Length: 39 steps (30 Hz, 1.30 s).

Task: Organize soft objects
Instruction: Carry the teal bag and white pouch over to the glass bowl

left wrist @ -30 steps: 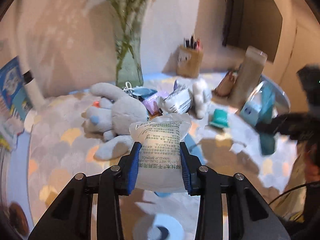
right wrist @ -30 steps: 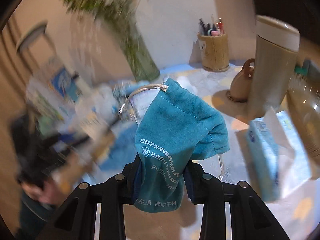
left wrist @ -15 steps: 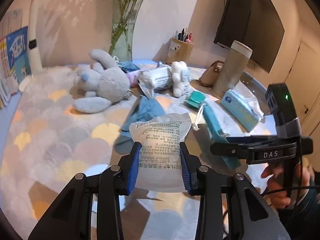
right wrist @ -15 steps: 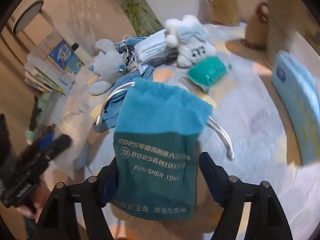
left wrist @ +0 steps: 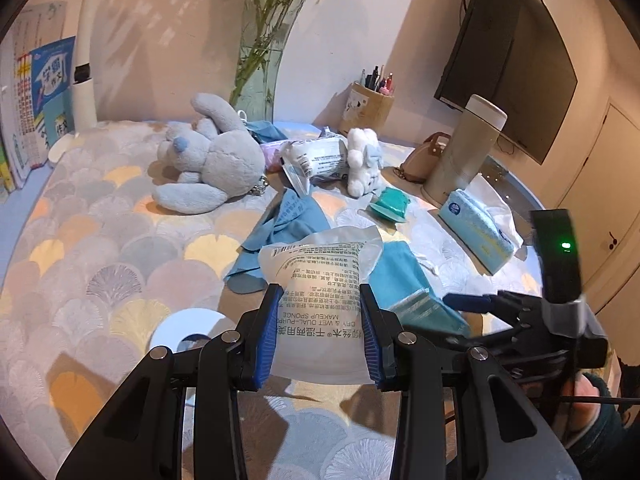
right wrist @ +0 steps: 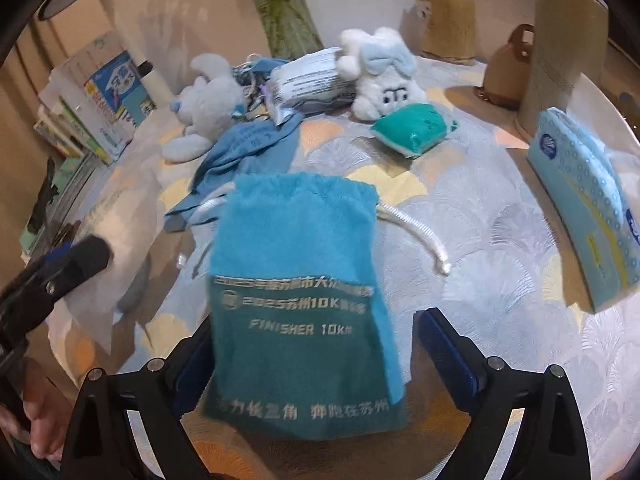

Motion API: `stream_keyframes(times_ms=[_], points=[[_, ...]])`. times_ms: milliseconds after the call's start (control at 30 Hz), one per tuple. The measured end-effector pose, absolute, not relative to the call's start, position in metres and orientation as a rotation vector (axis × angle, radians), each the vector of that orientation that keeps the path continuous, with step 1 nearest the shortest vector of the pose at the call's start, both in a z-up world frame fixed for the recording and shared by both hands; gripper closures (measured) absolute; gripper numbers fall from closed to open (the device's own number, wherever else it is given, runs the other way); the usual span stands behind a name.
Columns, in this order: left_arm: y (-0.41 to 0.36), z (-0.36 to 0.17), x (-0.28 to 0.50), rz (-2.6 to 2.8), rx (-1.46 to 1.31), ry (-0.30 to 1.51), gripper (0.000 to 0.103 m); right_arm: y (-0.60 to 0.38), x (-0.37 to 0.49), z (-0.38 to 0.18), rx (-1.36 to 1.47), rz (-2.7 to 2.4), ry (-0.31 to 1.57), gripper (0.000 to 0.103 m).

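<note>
My left gripper is shut on a white makeup sponge pack and holds it above the table. My right gripper is open, its jaws wide on both sides of a teal drawstring pouch that lies flat on the tablecloth; the pouch also shows in the left wrist view. Farther back lie a grey plush rabbit, a white plush toy, a white wipes pack, a blue cloth and a green sponge.
A glass vase, a pen holder, a beige flask, a brown pouch and a blue tissue pack stand at the back and right. Books are stacked at the left. A white disc lies under my left gripper.
My right gripper opened and let go of the teal pouch, which now lies on the table. My left gripper kept its hold on the sponge pack and drew back a little.
</note>
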<state>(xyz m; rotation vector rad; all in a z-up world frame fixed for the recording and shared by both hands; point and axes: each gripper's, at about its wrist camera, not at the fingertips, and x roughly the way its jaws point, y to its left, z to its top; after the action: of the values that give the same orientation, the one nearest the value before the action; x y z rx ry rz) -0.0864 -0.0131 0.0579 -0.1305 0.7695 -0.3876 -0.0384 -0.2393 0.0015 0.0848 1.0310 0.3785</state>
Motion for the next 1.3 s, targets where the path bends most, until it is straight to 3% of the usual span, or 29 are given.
stream_keyframes(times_ms=[267,467,500,567,600,633,667,967,1300], points=[[-0.016,0.060,-0.089,-0.387,-0.124,0.764,0.069,-0.251,-0.052,0.005,0.233,0.522,1.058,0.007],[-0.018,0.062,-0.089,-0.375,-0.110,0.759,0.069,-0.222,-0.042,0.003,0.138,0.432,1.029,0.010],[-0.018,0.062,-0.089,-0.373,-0.112,0.759,0.069,-0.217,-0.045,0.003,0.101,0.401,1.012,0.015],[-0.018,0.062,-0.088,-0.374,-0.115,0.762,0.069,-0.206,-0.053,0.004,0.004,0.369,0.967,0.047],[-0.020,0.062,-0.088,-0.375,-0.115,0.764,0.069,-0.206,-0.055,0.005,0.004,0.400,0.958,0.057],[-0.022,0.063,-0.087,-0.376,-0.114,0.764,0.069,-0.208,-0.056,0.006,0.021,0.422,0.956,0.077],[-0.024,0.064,-0.087,-0.378,-0.113,0.763,0.069,-0.210,-0.058,0.007,0.032,0.434,0.954,0.081],[-0.090,0.107,-0.077,-0.483,-0.045,0.691,0.069,-0.287,-0.072,0.074,0.097,0.322,0.756,0.084],[-0.265,0.159,-0.060,-0.748,0.133,0.644,0.069,-0.463,-0.085,0.126,0.276,0.022,0.641,0.084]])
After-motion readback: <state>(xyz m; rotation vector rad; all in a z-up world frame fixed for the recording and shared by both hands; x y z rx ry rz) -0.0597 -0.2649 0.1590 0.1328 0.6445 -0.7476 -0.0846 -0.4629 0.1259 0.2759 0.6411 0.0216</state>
